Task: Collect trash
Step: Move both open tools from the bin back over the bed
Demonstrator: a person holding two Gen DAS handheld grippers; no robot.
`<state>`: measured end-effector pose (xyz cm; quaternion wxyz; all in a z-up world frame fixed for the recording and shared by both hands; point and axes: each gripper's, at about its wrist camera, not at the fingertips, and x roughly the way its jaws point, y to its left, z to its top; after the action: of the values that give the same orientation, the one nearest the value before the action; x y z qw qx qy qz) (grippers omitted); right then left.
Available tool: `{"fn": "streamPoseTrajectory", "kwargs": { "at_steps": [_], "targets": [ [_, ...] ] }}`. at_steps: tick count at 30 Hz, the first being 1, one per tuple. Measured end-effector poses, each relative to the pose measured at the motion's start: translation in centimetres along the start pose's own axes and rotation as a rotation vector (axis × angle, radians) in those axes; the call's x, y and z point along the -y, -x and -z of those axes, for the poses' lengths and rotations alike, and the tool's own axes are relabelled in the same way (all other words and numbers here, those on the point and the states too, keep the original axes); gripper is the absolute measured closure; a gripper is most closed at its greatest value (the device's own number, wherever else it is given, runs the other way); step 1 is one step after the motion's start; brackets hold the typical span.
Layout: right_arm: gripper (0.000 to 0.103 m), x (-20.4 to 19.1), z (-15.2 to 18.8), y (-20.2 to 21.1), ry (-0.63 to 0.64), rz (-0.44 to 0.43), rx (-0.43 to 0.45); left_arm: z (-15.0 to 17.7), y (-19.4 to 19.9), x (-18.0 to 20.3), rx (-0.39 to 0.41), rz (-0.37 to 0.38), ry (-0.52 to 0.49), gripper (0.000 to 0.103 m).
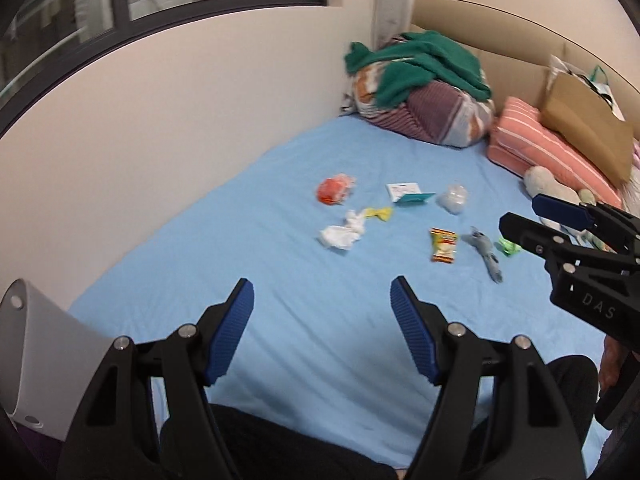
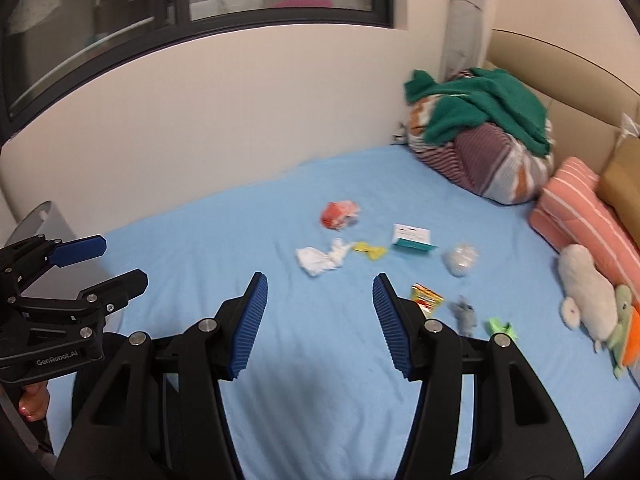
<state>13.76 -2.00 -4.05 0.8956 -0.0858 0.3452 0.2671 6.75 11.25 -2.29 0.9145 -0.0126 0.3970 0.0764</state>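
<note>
Trash lies scattered mid-bed on the blue sheet (image 1: 280, 288): an orange wrapper (image 1: 334, 190), white crumpled tissue (image 1: 342, 232), a yellow wrapper (image 1: 379, 213), a white and teal box (image 1: 408, 193), a clear plastic wad (image 1: 453, 198), a red-yellow snack packet (image 1: 443, 245), a grey scrap (image 1: 486, 252) and a green scrap (image 1: 509, 246). My left gripper (image 1: 322, 296) is open and empty, short of the trash. My right gripper (image 2: 320, 292) is open and empty, also short of it; it also shows in the left wrist view (image 1: 520, 216).
A white bin (image 1: 36, 360) stands at the bed's near left. Bundled bedding with a green cloth (image 1: 424, 88), a pink striped pillow (image 1: 548, 148), a brown paper bag (image 1: 584, 124) and plush toys (image 2: 588, 296) sit at the headboard end. A wall runs along the far side.
</note>
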Motion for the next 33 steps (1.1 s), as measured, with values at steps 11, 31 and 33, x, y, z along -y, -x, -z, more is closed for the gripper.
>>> {"fn": "streamPoseTrajectory", "kwargs": {
  "at_steps": [11, 31, 33],
  "targets": [
    [0.05, 13.5, 5.1, 2.8, -0.141, 0.211, -0.017, -0.6, -4.5, 13.6, -0.064, 0.203, -0.167, 0.032],
    [0.05, 25.8, 11.0, -3.1, -0.294, 0.278, -0.123, -1.3, -15.9, 25.1, -0.214, 0.281, -0.213, 0.032],
    [0.05, 26.8, 11.3, -4.6, -0.299, 0.271, -0.138, -1.3, -17.3, 25.8, -0.232, 0.28, -0.21, 0.032]
  ]
}}
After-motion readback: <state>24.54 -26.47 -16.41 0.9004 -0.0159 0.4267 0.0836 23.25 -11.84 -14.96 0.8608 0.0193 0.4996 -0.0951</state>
